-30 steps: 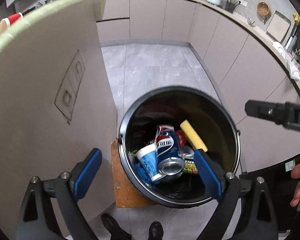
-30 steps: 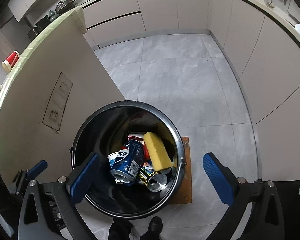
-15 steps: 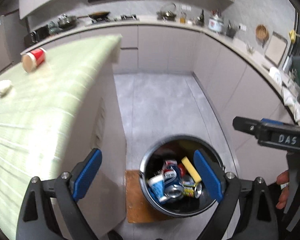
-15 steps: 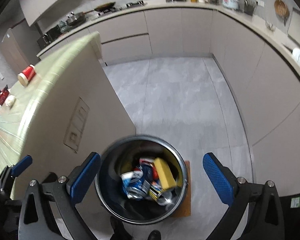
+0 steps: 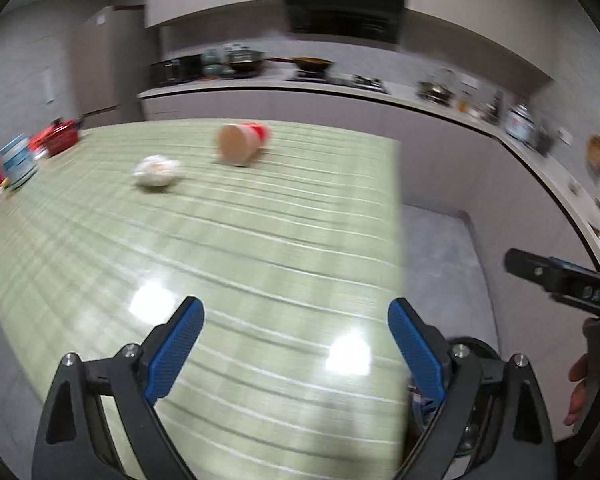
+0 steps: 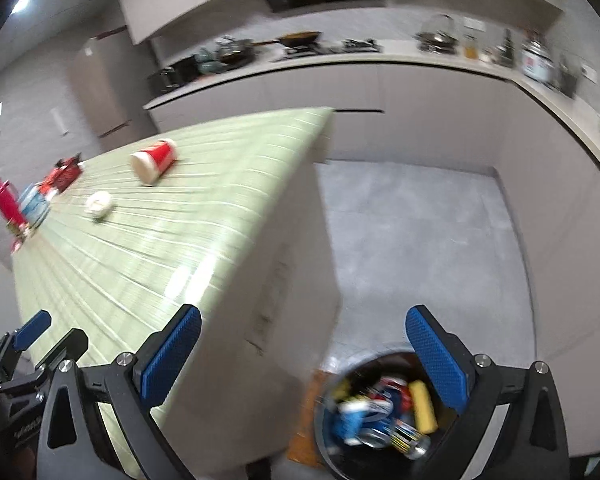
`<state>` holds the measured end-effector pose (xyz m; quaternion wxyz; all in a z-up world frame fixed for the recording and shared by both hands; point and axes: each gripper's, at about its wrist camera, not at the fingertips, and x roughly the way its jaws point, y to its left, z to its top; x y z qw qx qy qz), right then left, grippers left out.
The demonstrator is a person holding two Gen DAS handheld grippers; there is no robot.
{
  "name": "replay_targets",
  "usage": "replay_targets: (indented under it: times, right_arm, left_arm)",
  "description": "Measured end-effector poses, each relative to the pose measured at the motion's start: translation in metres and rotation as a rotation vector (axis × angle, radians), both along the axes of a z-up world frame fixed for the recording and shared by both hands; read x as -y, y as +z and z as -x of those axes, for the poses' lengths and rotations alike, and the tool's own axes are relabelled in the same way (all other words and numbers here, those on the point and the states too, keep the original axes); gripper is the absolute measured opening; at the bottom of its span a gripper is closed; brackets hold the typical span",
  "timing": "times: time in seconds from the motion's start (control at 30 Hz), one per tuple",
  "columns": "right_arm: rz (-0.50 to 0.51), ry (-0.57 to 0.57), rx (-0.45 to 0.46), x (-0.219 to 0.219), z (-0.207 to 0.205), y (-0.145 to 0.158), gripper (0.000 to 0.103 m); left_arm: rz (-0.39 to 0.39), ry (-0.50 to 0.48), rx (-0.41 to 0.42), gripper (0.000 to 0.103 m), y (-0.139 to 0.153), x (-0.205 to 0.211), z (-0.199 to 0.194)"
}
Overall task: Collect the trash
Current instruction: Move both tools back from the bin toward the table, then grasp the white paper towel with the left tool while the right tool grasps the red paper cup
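A red paper cup (image 5: 242, 145) (image 6: 154, 162) lies on its side on the green striped counter (image 5: 228, 264) (image 6: 148, 240), and a crumpled white paper ball (image 5: 158, 172) (image 6: 99, 204) rests near it. My left gripper (image 5: 296, 320) hangs open and empty over the counter's near end, far short of both. My right gripper (image 6: 304, 328) is open and empty too, above the counter's corner and the floor. Low in the right wrist view stands the black trash bin (image 6: 340, 452) with cans, a cup and a yellow sponge (image 6: 422, 406) inside. The frames are blurred.
A red bottle (image 6: 4, 200), a tin and red packets (image 6: 62, 174) crowd the counter's far left end. Grey cabinets with cookware on the worktop (image 6: 380, 56) run along the back and right. A hand (image 5: 580, 380) grips the right tool. Grey floor (image 6: 412, 240) lies between counter and cabinets.
Both grippers have risen from over the bin and tilted up, so the countertop with the cup and paper ball now fills the views. The bin has slid to the lower edge.
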<state>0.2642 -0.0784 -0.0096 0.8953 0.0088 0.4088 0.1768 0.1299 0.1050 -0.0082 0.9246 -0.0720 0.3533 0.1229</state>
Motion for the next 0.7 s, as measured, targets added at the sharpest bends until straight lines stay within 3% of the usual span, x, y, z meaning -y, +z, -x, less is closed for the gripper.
replay_targets:
  times: [0.33, 0.7]
  right_arm:
    - [0.005, 0.079, 0.037, -0.136, -0.033, 0.018, 0.103]
    - [0.016, 0.061, 0.042, -0.238, -0.090, 0.016, 0.103]
  left_arm:
    - [0.021, 0.119, 0.018, 0.094, -0.002, -0.125, -0.012]
    - [0.055, 0.098, -0.013, 0.094, -0.018, -0.204, -0.071]
